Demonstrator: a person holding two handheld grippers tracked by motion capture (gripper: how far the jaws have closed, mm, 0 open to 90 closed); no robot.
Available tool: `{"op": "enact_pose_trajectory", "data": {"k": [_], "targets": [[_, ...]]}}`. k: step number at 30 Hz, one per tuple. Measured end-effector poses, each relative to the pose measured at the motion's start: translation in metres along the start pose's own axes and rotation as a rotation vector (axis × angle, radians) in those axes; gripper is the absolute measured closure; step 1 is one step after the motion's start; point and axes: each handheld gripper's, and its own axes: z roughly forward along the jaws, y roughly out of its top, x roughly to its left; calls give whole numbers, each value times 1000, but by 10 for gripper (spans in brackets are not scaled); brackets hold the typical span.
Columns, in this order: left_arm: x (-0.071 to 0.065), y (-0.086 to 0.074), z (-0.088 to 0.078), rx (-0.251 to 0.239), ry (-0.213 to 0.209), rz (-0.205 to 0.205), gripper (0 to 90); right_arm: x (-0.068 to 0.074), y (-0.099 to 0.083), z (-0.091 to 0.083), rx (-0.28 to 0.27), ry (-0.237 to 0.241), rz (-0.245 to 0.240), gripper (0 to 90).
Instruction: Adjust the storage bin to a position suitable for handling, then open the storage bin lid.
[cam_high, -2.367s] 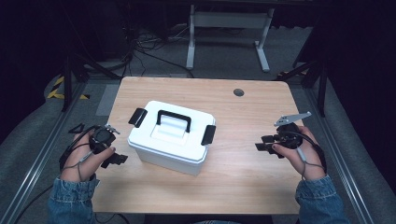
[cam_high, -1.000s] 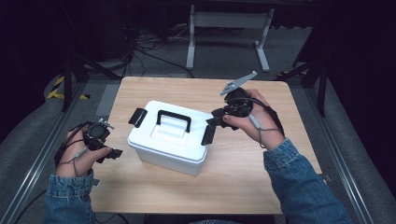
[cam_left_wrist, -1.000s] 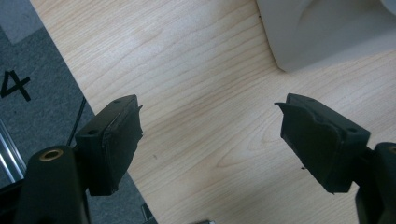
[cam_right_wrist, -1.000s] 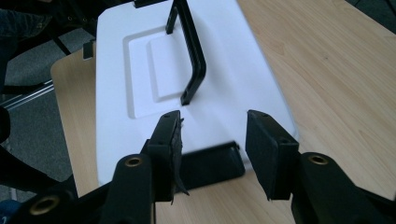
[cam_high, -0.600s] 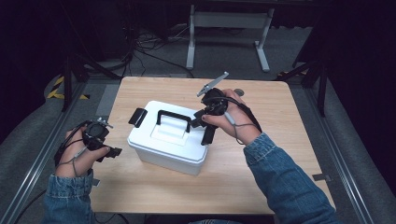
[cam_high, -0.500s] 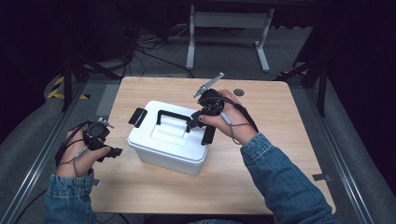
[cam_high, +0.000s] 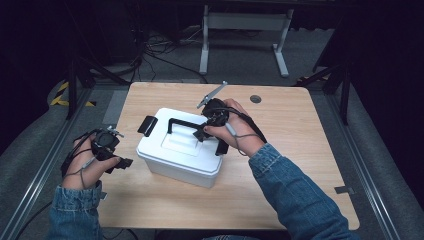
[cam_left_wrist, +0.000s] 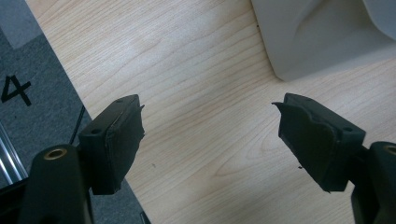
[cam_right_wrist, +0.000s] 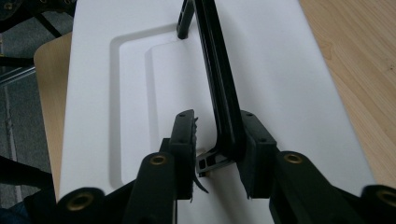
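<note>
Right gripper view: right gripper (cam_right_wrist: 217, 154) jaws closing around box (cam_right_wrist: 289, 74) handle (cam_right_wrist: 219, 93), gap remaining; lid unopened, lift pending; left gripper (cam_left_wrist: 210, 140) apart

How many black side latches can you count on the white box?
2: one latch on the white box's left end, one latch on its right end, partly covered by the right hand. Others may be hidden.
</note>
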Motion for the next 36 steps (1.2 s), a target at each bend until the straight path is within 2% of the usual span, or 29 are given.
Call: {"op": "enact_pose_trajectory", "data": {"k": [5, 16, 20, 25, 31, 36], "targets": [[0, 0, 0, -4, -4, -9, 228, 3, 1, 4, 12, 8, -21, 825], [1, 0, -2, -15, -10, -9, 226, 11, 2, 2, -2, -18, -62, 843], [3, -3, -3, -19, -6, -21, 225, 15, 3, -4, -70, -18, -93, 849], [4, -3, -3, -23, -5, -25, 225, 19, 5, -10, -94, -30, -110, 850], [4, -2, -2, -20, -5, -19, 225, 18, 7, -30, -157, -27, -106, 850], [4, -2, -2, -18, -8, -21, 225, 19, 6, -44, -183, -38, -112, 851]]}}
